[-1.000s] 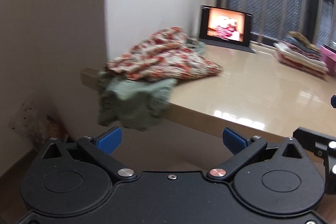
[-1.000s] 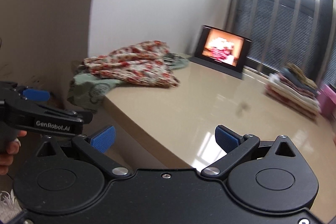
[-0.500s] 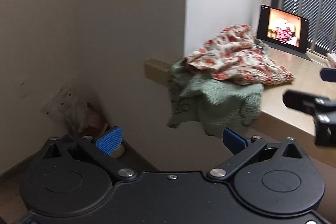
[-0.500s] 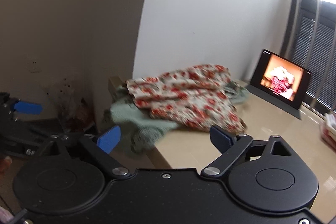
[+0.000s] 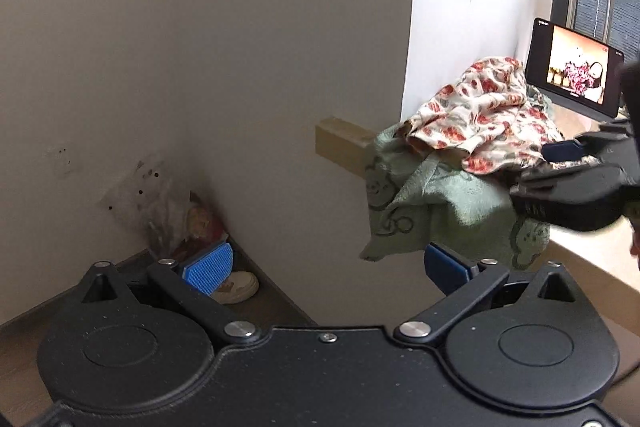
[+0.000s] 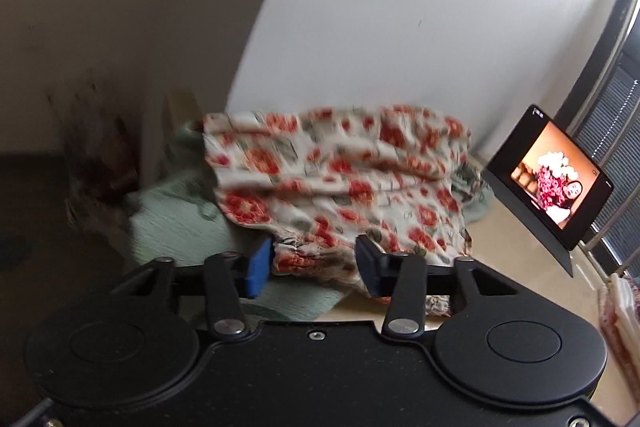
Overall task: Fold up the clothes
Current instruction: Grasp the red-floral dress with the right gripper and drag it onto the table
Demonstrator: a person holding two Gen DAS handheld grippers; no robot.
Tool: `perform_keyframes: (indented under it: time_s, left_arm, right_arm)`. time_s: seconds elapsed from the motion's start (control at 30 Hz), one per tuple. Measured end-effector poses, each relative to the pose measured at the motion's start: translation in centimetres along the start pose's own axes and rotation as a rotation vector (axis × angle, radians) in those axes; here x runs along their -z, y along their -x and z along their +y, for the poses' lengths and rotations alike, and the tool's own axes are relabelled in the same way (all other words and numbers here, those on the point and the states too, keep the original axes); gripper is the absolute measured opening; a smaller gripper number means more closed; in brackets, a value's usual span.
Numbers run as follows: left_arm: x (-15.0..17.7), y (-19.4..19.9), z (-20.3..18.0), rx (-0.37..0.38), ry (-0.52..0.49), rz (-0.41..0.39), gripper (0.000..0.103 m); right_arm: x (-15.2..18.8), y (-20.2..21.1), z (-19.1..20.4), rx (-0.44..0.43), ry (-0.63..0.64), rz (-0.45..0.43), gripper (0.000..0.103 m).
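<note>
A: Clothes (image 6: 340, 183) – where are they?
B: Heaped on the table (image 5: 344, 143) corner, at 2 o'clock in the left view. Floral cloth on top, green towel (image 5: 432, 203) under it, drooping over the edge.
A: And the tablet (image 6: 548, 183)?
B: Propped behind the heap, at 3 o'clock in the right view, screen lit.
A: Right gripper (image 6: 316, 263)?
B: Jaws half spread, a floral fold between the pads; whether they touch it, I cannot tell.
A: Left gripper (image 5: 328, 267)?
B: Spread wide, holding nothing, well short of the towel
</note>
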State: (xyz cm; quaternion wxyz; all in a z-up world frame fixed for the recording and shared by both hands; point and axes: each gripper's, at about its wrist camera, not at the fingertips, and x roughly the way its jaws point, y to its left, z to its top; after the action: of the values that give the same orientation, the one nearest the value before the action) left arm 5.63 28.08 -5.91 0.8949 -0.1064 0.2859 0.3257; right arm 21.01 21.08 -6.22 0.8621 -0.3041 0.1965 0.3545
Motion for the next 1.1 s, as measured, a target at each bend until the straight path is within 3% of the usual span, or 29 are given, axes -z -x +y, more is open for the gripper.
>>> perform_keyframes:
  time_s: [0.07, 0.17, 0.37, 0.57, 0.73, 0.93, 0.97, 1.1]
  left_arm:
    - [0.2, 0.0, 0.1, -0.004, -0.003, 0.009, 0.103]
    - [0.4, -0.1, -0.2, 0.000, -0.015, 0.022, 0.103]
    - [-0.2, 0.7, -2.8, 0.084, -0.108, -0.030, 0.103]
    - [0.3, 2.0, -8.6, 0.270, -0.268, -0.064, 0.103]
    - [3.0, 3.9, -14.3, 0.446, -0.468, -0.065, 0.103]
    - [7.1, 7.0, -20.2, 0.659, -0.690, -0.059, 0.103]
    - [7.7, 7.5, -20.8, 0.678, -0.717, -0.062, 0.103]
    - [7.1, 7.6, -21.4, 0.640, -0.712, -0.055, 0.103]
  right_arm:
    - [-0.1, 0.0, -0.9, 0.002, -0.031, -0.016, 0.021]
    - [0.4, 1.0, -3.8, 0.011, -0.114, -0.049, 0.004]
    - [2.7, 6.0, -12.5, 0.066, -0.360, -0.140, 0.002]
    - [8.6, 15.9, -19.8, 0.190, -0.590, -0.204, 0.002]
    - [15.4, 20.0, -20.8, 0.310, -0.692, -0.069, 0.002]
    - [21.9, 21.8, -20.5, 0.345, -0.844, 0.015, 0.002]
    - [22.4, 22.0, -20.4, 0.343, -0.849, 0.018, 0.002]
    - [23.5, 22.1, -20.8, 0.331, -0.864, 0.021, 0.003]
